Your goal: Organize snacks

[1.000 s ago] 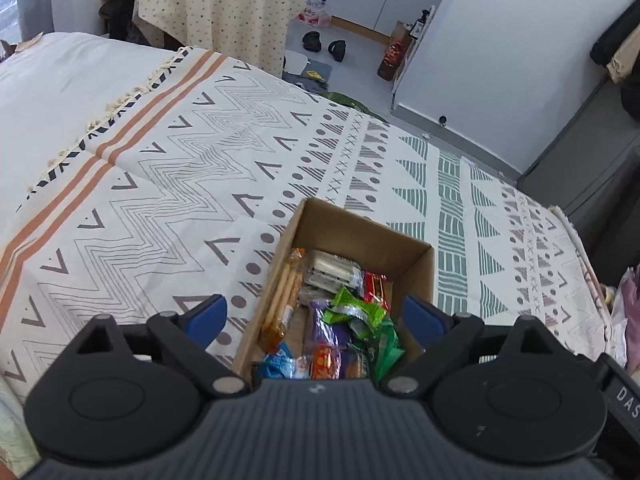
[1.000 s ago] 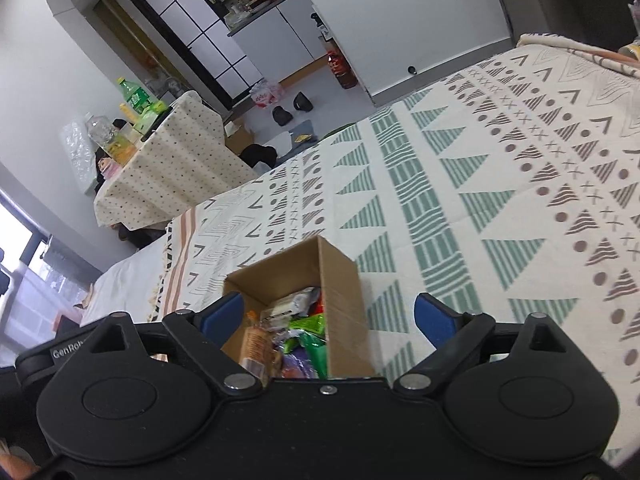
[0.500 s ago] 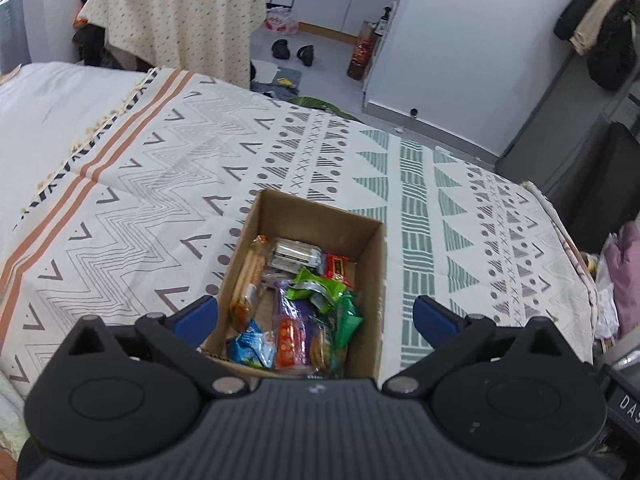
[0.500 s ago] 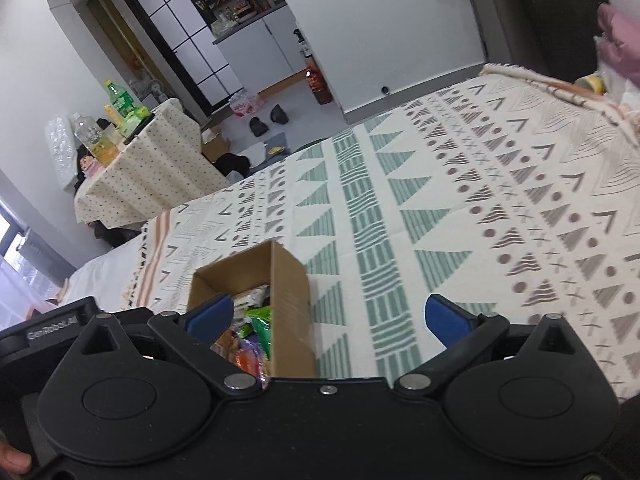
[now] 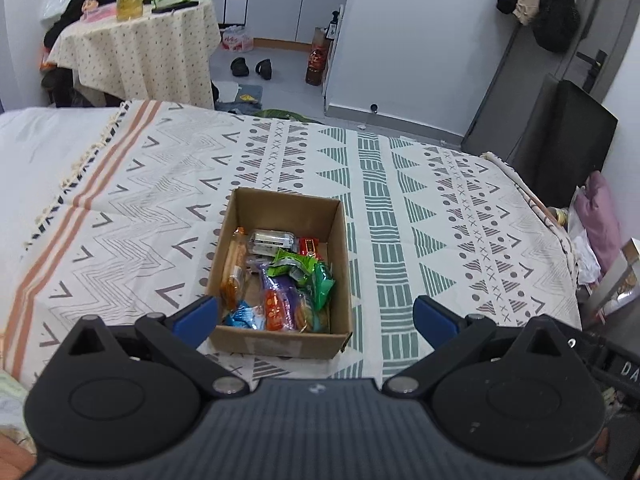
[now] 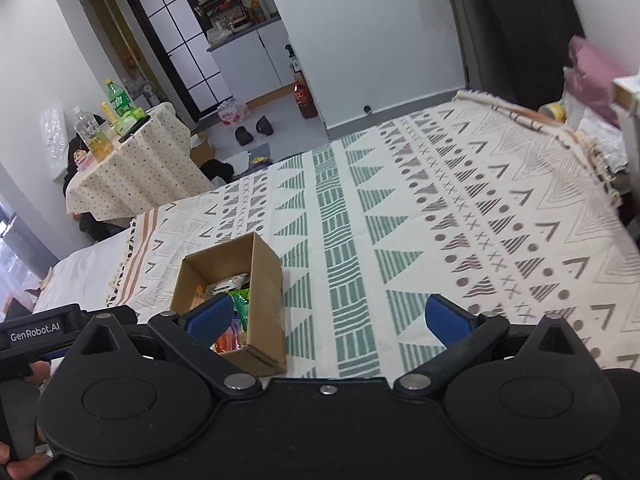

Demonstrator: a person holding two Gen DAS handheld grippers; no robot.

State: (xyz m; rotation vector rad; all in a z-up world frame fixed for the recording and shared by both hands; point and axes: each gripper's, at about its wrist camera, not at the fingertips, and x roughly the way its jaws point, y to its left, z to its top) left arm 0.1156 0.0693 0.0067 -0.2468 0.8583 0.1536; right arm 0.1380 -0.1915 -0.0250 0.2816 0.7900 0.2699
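An open cardboard box (image 5: 338, 280) sits on the patterned bedspread (image 5: 140, 200) and holds several wrapped snacks (image 5: 280, 280): orange, green, purple, blue and red packets. My left gripper (image 5: 316, 318) is open and empty, held above the box's near edge. In the right wrist view the box (image 6: 266, 292) lies at the lower left, and my right gripper (image 6: 330, 320) is open and empty, held over the bedspread to the box's right. Its left fingertip (image 6: 210, 316) overlaps the box in the image.
The bedspread (image 6: 460, 220) stretches wide to the right of the box. A small cloth-covered table (image 5: 140, 48) with bottles stands beyond the bed. A dark cabinet (image 5: 560, 128) and pink bedding (image 5: 600, 220) are at the bed's right edge.
Both grippers have drawn back and up from the box, so the whole box and more of the room show now. Both stayed open and empty.
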